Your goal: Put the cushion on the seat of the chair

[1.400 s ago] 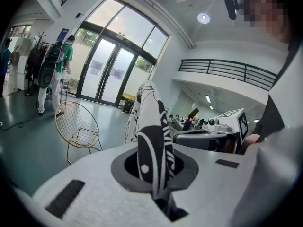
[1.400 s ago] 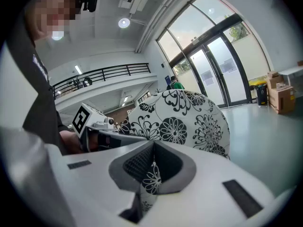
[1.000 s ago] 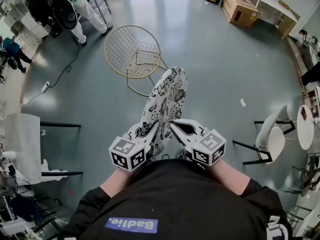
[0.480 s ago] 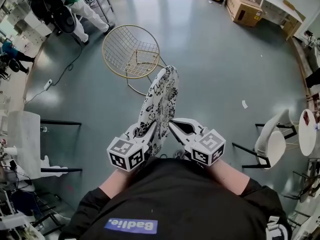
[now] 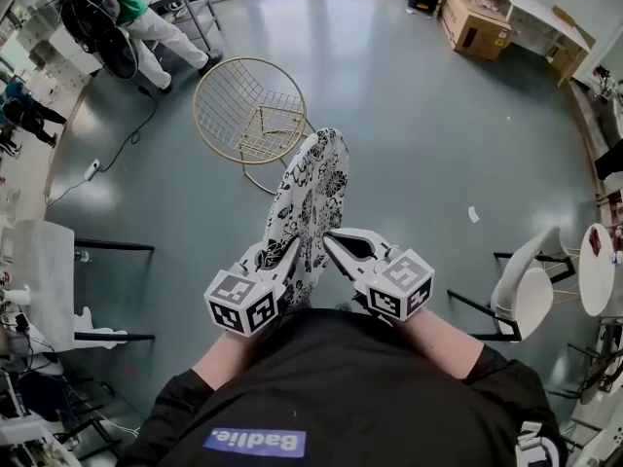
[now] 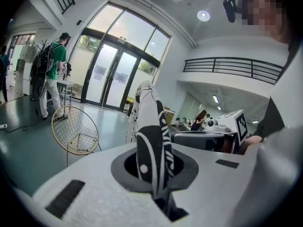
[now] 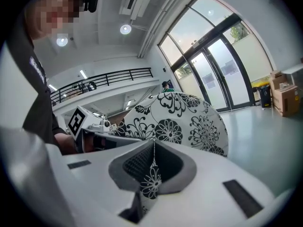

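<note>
**A:** Where is the cushion?

**B:** The round cushion [image 5: 310, 202], white with black flowers, stands on edge between the two claws, clear of the floor [image 5: 428, 115]. The left claw [image 5: 280, 253] is clenched on its near rim from one side. The right claw [image 5: 333, 241] is clenched on a pinch of that same rim from the other. Each gripper view shows patterned fabric squeezed between the jaws.

**A:** And the chair?

**B:** The gold wire chair [image 5: 251, 110] stands on the floor ahead of both claws, a little toward the left claw's side. It is near the cushion's far rim, and I can't tell whether they touch. Nothing lies on its seat.

**A:** So which step is this?

**B:** The carry, I'd say. The cushion is gripped and aimed at the chair, but it has not been placed.

**A:** What does the next move call for?

**B:** Both claws need to go forward together until the cushion is over the seat. Then they tip it from upright to flat and lower it into the wire bowl. Only once it rests there should they let go. It looks soft, so letting go on one side early would probably let it flop off the rim.
</note>
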Demonstrator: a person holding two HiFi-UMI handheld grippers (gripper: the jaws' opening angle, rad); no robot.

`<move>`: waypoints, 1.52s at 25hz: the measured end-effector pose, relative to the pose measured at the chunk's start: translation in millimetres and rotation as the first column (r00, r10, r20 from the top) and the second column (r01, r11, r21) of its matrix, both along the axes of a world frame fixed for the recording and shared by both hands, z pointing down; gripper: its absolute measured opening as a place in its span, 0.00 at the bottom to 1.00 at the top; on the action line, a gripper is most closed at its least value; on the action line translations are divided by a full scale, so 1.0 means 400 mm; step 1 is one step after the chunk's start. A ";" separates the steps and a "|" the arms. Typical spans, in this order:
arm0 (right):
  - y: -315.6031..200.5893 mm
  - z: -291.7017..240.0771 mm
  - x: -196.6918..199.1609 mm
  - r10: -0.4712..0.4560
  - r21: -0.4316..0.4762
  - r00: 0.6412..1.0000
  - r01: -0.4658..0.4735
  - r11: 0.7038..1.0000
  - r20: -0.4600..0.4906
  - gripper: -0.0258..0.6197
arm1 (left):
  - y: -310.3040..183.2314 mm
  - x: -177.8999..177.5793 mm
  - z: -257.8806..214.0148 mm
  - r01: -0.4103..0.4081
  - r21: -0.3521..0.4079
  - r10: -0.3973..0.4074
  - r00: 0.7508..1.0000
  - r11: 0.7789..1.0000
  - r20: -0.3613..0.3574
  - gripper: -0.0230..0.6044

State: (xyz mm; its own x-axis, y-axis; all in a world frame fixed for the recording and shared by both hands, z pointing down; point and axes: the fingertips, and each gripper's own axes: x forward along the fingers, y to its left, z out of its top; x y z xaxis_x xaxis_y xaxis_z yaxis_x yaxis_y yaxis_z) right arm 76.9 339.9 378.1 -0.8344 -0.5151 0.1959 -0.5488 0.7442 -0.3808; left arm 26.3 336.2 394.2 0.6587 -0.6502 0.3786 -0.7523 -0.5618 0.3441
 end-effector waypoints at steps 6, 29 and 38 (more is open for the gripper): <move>-0.121 0.029 -0.016 0.024 -0.007 0.999 -0.024 1.000 -0.030 0.09 | -0.132 -0.031 0.014 -0.008 0.008 0.008 1.000 1.000 -0.026 0.07; -0.804 0.067 -0.203 0.190 -0.087 0.972 -0.203 0.975 -0.135 0.09 | -0.819 -0.206 0.069 -0.197 -0.054 0.191 0.976 0.979 -0.103 0.07; -0.884 0.145 -0.142 0.107 -0.153 0.987 -0.125 0.980 -0.120 0.09 | -0.885 -0.142 0.158 -0.137 -0.134 0.129 0.989 0.981 -0.071 0.07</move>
